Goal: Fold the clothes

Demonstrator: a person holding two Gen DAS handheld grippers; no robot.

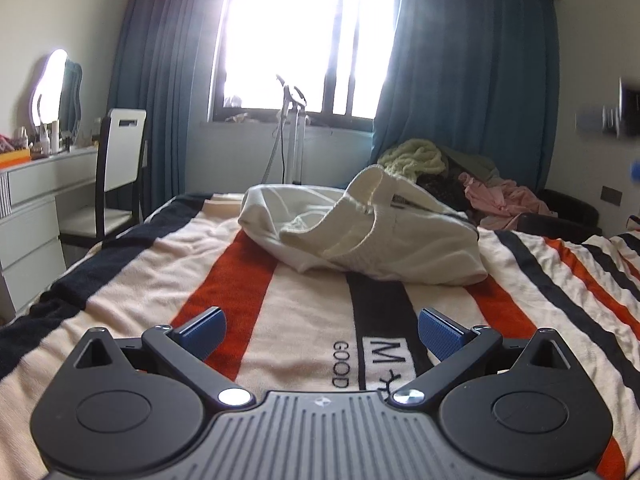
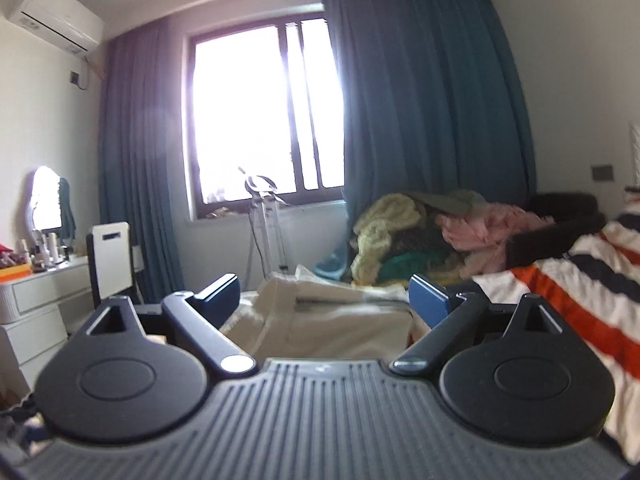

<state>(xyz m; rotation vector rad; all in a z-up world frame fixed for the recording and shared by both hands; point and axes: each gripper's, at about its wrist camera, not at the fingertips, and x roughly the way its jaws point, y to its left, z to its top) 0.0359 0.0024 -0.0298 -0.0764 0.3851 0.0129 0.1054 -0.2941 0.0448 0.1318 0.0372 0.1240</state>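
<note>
Cream knit garment (image 1: 360, 236) sits bunched mid-bed on the striped blanket (image 1: 224, 280), toward the far end; ribbed edge sticks up, body is lumpy and rumpled, no flat panels or clean creases visible; judgement: not folded as it lies.

Left gripper (image 1: 320, 332) hovers low over the near part of the blanket, jaws spread wide, nothing between them; garment is ahead of it, well apart from the blue pads (image 1: 440, 334).

Right gripper (image 2: 323, 300) is also spread wide and empty; in its view the cream garment (image 2: 332, 312) shows between and beyond the fingers, looks near, but touching or not I cannot tell; view is soft.

Far right, past the bed: a pile (image 1: 448, 176) of other clothes, yellow-green knit, pink and dark pieces, all heaped; none of it looks folded either; no folded stack in sight in either view.

Stage, as far as this settles: garment on the work surface, loose, both grippers free and pointed at it; fits either reaching in to grab an edge, or having let go between adjustments; cannot say which.

Left to do, by my read: the cream piece needs spreading flat and folding; the pile presumably after it, if it counts.

Rest of room: window (image 1: 304, 36), curtains (image 1: 460, 60), dresser (image 1: 32, 208) and chair (image 1: 120, 160) far left.
</note>
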